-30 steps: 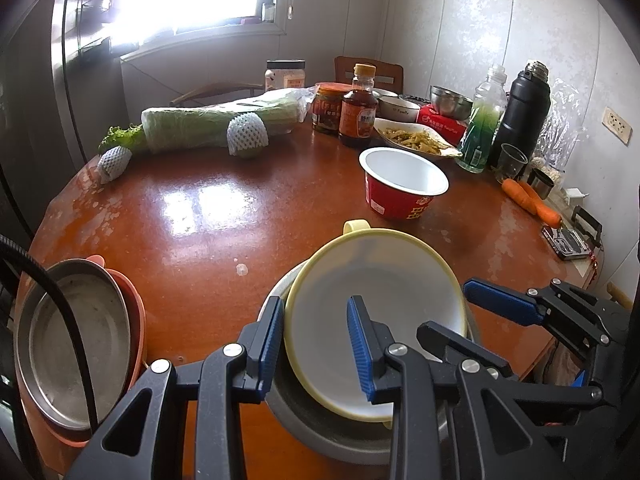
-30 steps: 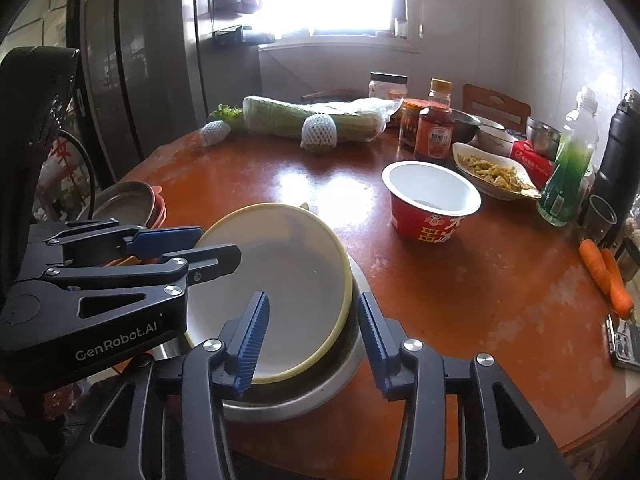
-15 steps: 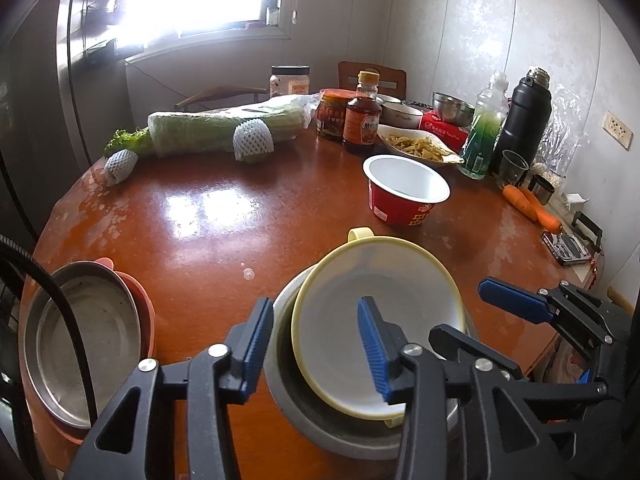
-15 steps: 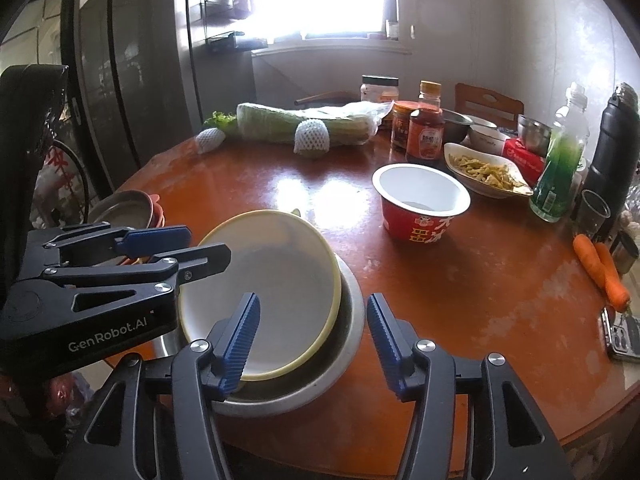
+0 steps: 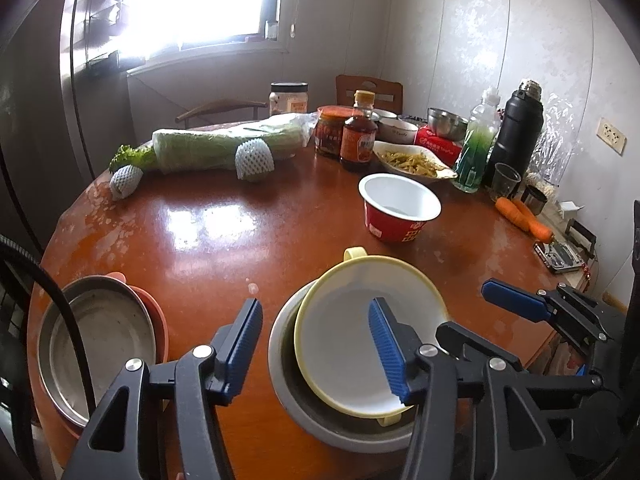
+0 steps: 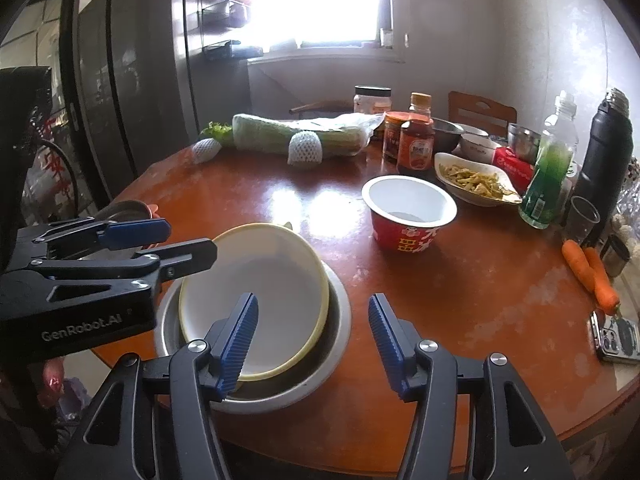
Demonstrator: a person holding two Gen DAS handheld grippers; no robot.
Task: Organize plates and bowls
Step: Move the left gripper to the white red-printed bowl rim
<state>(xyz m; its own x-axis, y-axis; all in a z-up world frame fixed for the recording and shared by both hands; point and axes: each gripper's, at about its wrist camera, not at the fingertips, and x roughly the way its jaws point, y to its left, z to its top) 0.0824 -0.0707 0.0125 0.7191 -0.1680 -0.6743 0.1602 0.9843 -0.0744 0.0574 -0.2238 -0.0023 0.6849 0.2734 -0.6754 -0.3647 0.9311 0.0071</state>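
Both of my tools hang over the near edge of the tabletop (image 5: 224,248) with nothing between the pads. The left tool (image 5: 316,344) is opening, its jaws clear of the stack rim below it. The right tool (image 6: 312,340) stands parted and empty, one finger over the stack and the other over bare wood.

Done, in my judgement: the yellow-rimmed dish (image 5: 360,344) sits tilted inside the steel basin (image 5: 316,420), lying loose and ungripped. A second stack, the steel plate (image 5: 100,340) on an orange dish (image 5: 158,312), sits at the tabletop's left edge.

Left, as I read it: the red paper bowl (image 5: 400,208) stands alone mid-table. Farther back are a white bowl (image 5: 396,128), a steel bowl (image 5: 446,122) and a serving dish of food (image 5: 412,160), none gathered. Whether the two stacks should be merged I cannot tell.
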